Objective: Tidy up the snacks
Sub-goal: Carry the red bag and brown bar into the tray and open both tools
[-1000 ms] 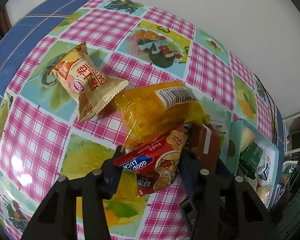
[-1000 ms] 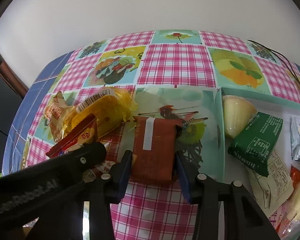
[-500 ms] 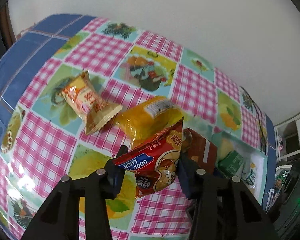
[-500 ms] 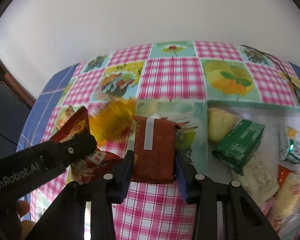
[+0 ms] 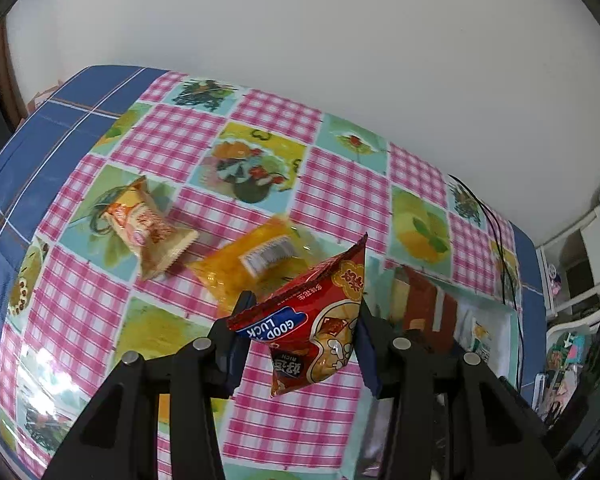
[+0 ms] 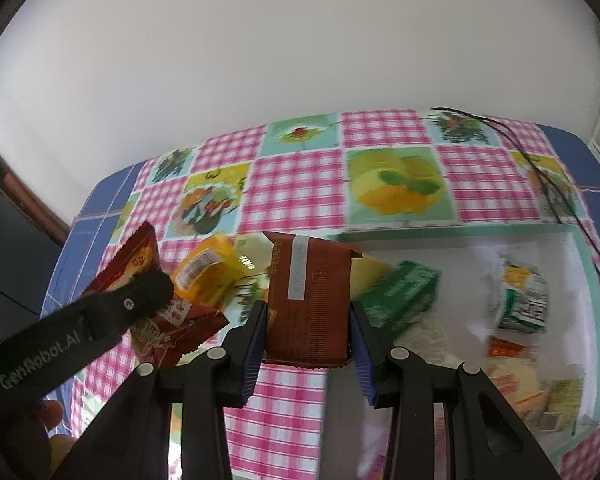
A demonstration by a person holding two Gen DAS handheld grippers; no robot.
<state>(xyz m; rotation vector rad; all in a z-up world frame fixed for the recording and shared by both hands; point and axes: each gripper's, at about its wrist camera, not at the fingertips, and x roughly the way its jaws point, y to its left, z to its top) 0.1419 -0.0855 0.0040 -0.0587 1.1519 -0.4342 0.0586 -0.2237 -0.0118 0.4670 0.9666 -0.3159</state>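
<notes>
Over the checked tablecloth [image 5: 340, 200], a beige snack packet [image 5: 148, 232] lies at ten o'clock with a yellow bag [image 5: 252, 260] just beside it. The left gripper [image 5: 300, 340] is clamped on a red Good Luck packet [image 5: 316, 328], held aloft. At three o'clock, the right gripper [image 6: 306, 332] pinches a brown wrapped bar [image 6: 308, 300] beside the white tray [image 6: 580, 248] of snacks.

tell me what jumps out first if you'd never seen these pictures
Each gripper has a snack packet pinched between its fingers, up off the checked tablecloth: the left gripper holds a red packet, the right gripper a brown packet. To the right sits a white tray already heaped with snacks, while a yellow bag and a tan packet lie loose on the cloth to the left.
</notes>
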